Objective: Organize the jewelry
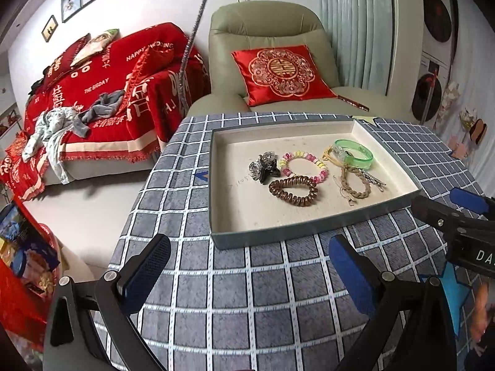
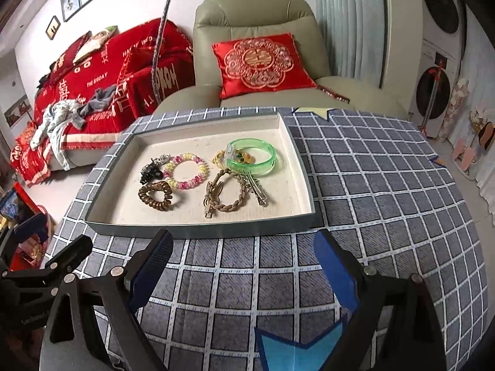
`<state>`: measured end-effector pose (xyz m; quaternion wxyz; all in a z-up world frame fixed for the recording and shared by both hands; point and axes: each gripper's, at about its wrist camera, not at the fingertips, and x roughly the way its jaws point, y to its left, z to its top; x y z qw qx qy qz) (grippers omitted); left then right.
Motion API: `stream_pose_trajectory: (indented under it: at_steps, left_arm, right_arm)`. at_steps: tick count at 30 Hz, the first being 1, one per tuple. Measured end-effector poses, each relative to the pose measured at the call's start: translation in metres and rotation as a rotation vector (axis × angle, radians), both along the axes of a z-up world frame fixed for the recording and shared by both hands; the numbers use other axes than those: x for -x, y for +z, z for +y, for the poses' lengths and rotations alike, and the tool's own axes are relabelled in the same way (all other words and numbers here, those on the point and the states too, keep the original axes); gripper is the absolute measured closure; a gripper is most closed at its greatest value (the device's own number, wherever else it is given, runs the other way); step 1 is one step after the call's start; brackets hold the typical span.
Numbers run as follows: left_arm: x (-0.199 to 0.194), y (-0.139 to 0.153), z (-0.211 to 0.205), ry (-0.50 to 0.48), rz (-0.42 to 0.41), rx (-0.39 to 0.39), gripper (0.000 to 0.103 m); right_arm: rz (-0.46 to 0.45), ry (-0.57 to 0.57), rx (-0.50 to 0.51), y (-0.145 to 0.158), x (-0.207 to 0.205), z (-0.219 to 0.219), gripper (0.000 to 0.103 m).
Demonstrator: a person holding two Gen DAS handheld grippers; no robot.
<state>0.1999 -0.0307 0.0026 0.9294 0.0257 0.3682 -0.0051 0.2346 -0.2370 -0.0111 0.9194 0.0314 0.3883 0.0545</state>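
A shallow grey tray [image 1: 315, 232] [image 2: 201, 230] with a cream floor lies on the checked tablecloth. Inside it are a black hair claw [image 1: 264, 167] [image 2: 150, 170], a pink and yellow bead bracelet [image 1: 304, 165] [image 2: 187, 171], a brown coil hair tie [image 1: 294, 190] [image 2: 154, 198], a tan braided cord [image 1: 355, 185] [image 2: 227, 196], a green bangle [image 1: 355, 151] [image 2: 252, 156] and silver hair clips [image 2: 258, 190]. My left gripper [image 1: 250, 266] stands open just before the tray's near wall, nothing between its fingers. My right gripper [image 2: 244, 259] is open too, empty, in front of the tray.
The round table [image 2: 386, 185] carries a blue-grey checked cloth with blue star stickers [image 2: 297, 346]. Behind it stand a beige armchair [image 1: 269, 27] with a red cushion and a sofa [image 1: 92, 92] under a red throw with clothes. A silver flexible pole [image 1: 188, 46] rises at the table's far edge.
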Motion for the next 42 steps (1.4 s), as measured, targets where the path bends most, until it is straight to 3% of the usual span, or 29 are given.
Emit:
stream_pose_trajectory:
  at_steps: [12, 42]
  left_arm:
    - [0.034, 0.004, 0.004, 0.052, -0.053, 0.009, 0.0]
    - [0.046, 0.009, -0.001, 0.055, -0.076, -0.004, 0.0]
  right_arm:
    - [-0.114, -0.004, 0.061, 0.021, 0.042, 0.01, 0.009]
    - [-0.123, -0.005, 0.096, 0.022, 0.055, 0.014, 0.009]
